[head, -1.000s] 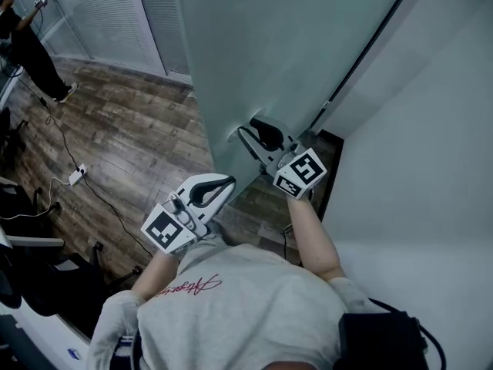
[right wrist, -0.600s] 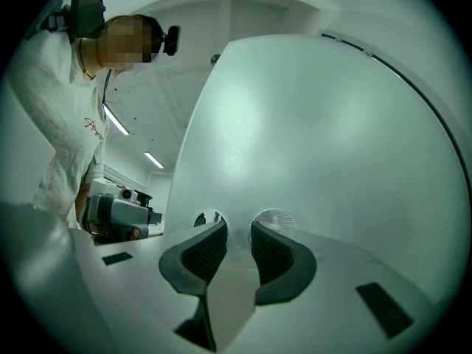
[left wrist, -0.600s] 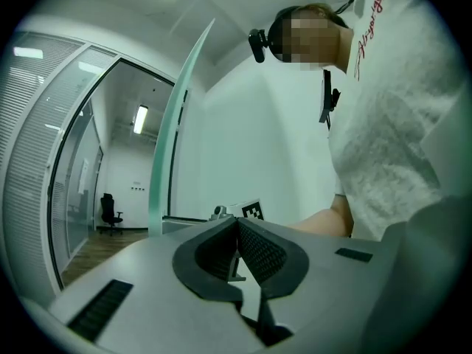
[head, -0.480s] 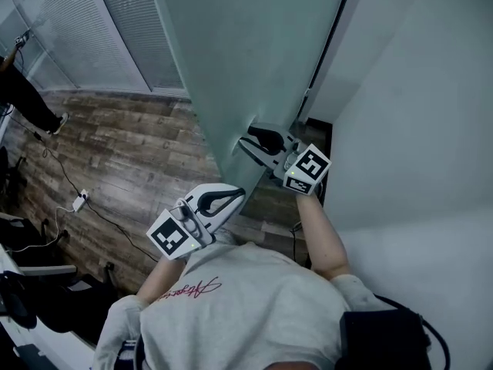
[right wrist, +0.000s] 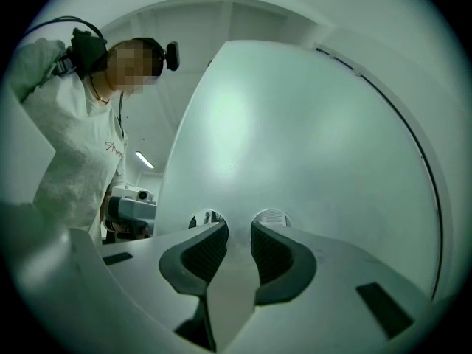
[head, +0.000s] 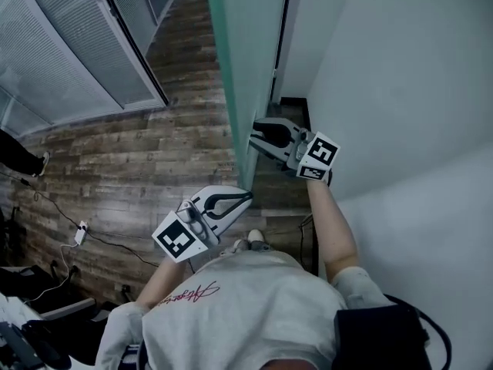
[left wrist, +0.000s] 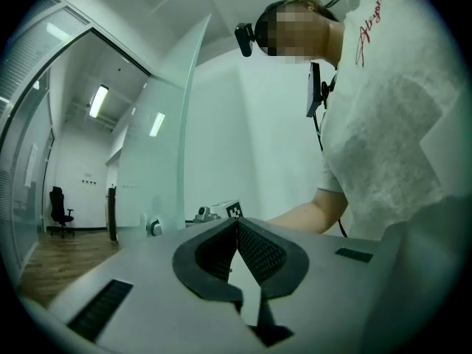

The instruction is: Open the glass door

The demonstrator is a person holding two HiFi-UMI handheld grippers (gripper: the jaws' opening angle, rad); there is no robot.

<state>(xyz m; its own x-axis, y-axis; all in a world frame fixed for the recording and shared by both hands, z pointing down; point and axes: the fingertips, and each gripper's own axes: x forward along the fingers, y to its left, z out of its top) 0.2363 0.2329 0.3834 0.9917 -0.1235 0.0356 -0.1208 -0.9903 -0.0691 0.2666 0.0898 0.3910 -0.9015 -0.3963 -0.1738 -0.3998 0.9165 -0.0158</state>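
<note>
Right gripper (head: 263, 136) stood part-open, tips against the glass door (head: 239, 68) just ahead; actual hold unclear. Left gripper (head: 243, 197) was closed, empty, door beyond its tips. Swing step seemed underway; next called for carrying it wider.

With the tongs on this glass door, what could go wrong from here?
Slip: the right tongs are at the frosted glass door with jaws apart and nothing visibly clamped, so they could skid off the smooth pane. Toes: the shoes stand close to the door's free edge and may get clipped. The left tongs, shut and empty, hang near that edge too and could knock it.
</note>
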